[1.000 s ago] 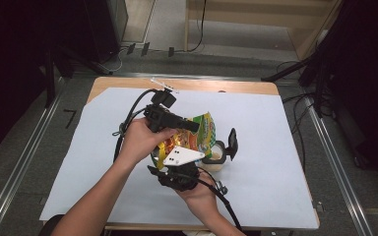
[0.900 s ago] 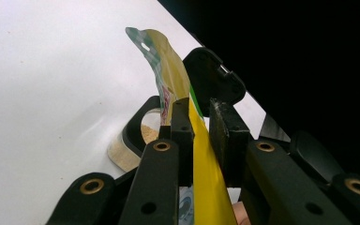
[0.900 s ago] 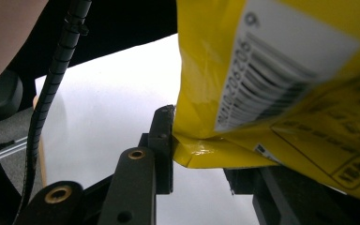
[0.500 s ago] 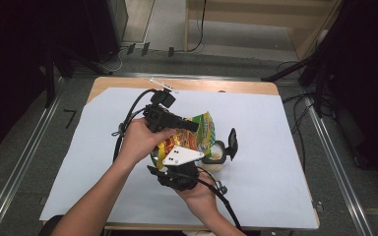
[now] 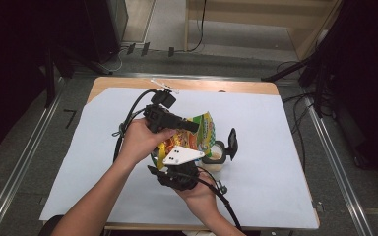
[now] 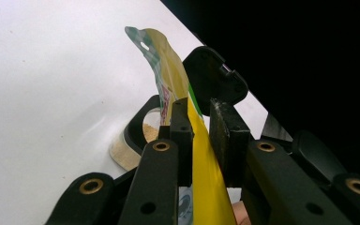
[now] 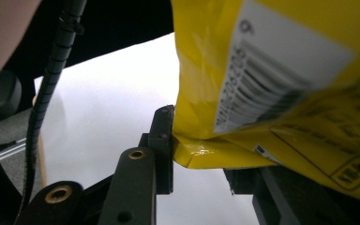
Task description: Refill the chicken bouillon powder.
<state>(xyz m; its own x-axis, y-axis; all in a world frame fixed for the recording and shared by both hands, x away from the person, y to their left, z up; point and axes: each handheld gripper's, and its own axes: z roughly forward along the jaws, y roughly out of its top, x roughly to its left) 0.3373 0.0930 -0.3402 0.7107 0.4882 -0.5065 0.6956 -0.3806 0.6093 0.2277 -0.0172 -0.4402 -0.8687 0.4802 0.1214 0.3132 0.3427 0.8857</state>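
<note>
No shift since earlier frames. Left hand-held gripper pinching pouch over cup; right hand-held gripper clamping pouch bottom. Pour apparently paused.

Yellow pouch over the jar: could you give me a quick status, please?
Left gripper shut on yellow pouch. Right gripper grips its lower edge. Pouch above open jar, lid hinged up. Nothing in the way.
</note>
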